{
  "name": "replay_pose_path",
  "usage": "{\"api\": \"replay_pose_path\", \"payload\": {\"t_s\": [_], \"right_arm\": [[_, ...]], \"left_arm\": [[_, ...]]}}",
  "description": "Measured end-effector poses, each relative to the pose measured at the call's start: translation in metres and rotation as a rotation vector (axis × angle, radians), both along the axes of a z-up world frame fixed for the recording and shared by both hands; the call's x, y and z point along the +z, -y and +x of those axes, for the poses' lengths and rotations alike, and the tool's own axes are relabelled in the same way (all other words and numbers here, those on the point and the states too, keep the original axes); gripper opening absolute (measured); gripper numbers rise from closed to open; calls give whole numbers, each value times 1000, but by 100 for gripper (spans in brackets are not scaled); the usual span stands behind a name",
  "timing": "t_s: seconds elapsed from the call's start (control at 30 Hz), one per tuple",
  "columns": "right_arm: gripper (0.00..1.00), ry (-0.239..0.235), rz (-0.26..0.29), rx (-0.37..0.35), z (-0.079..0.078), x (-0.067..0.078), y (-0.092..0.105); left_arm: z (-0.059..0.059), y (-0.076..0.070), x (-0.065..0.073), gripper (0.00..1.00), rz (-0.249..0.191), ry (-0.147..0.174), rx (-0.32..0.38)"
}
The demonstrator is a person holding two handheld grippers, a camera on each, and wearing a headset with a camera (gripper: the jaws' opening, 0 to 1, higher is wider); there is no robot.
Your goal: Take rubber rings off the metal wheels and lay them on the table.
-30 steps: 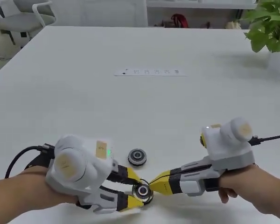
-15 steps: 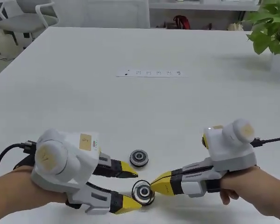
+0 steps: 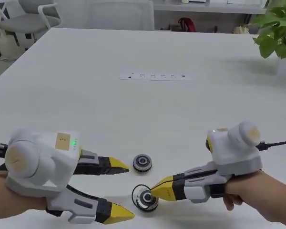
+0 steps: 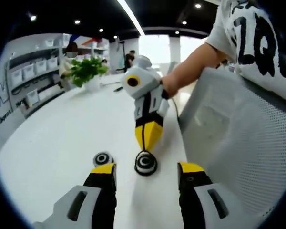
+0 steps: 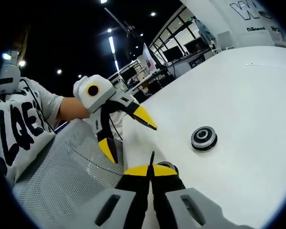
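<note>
A metal wheel (image 3: 146, 199) lies on the white table (image 3: 148, 109) near the front edge. Its thin black rubber ring (image 3: 135, 192) stands out from it as a loose loop. My right gripper (image 3: 153, 191) is shut on that ring, and a strand of the ring (image 5: 152, 158) rises between its yellow tips. My left gripper (image 3: 122, 190) is open, a little left of the wheel, touching nothing. In the left gripper view the wheel (image 4: 146, 163) lies just ahead of the spread jaws. A second wheel (image 3: 142, 162) with its ring on lies just behind the first.
A white socket strip (image 3: 153, 76) lies flat in the table's middle. A potted plant (image 3: 276, 28) stands at the back right. Office chairs (image 3: 24, 16) stand beyond the far left corner. A grey mesh chair back (image 4: 238, 143) is close to the front edge.
My left gripper has let go of the near wheel, opened and drawn back to the left. The right gripper stays shut, and the ring now stands loose off the wheel.
</note>
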State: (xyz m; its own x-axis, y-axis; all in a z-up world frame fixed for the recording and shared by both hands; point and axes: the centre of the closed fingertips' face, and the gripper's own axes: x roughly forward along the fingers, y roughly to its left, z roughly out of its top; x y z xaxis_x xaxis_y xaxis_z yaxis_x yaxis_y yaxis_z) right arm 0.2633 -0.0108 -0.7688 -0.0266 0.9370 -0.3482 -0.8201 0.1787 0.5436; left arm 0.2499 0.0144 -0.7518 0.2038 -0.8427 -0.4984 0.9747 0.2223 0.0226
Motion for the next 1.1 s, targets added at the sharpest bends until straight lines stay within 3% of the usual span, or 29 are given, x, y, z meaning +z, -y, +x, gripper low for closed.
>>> {"api": "replay_pose_path", "payload": {"t_s": [0.6, 1.1], "right_arm": [[0, 17, 10, 43, 7, 12, -21], [0, 29, -2, 77, 14, 5, -48]], "left_arm": [[-1, -27, 9, 65, -33, -4, 82], [3, -50, 14, 70, -48, 2, 160]]}}
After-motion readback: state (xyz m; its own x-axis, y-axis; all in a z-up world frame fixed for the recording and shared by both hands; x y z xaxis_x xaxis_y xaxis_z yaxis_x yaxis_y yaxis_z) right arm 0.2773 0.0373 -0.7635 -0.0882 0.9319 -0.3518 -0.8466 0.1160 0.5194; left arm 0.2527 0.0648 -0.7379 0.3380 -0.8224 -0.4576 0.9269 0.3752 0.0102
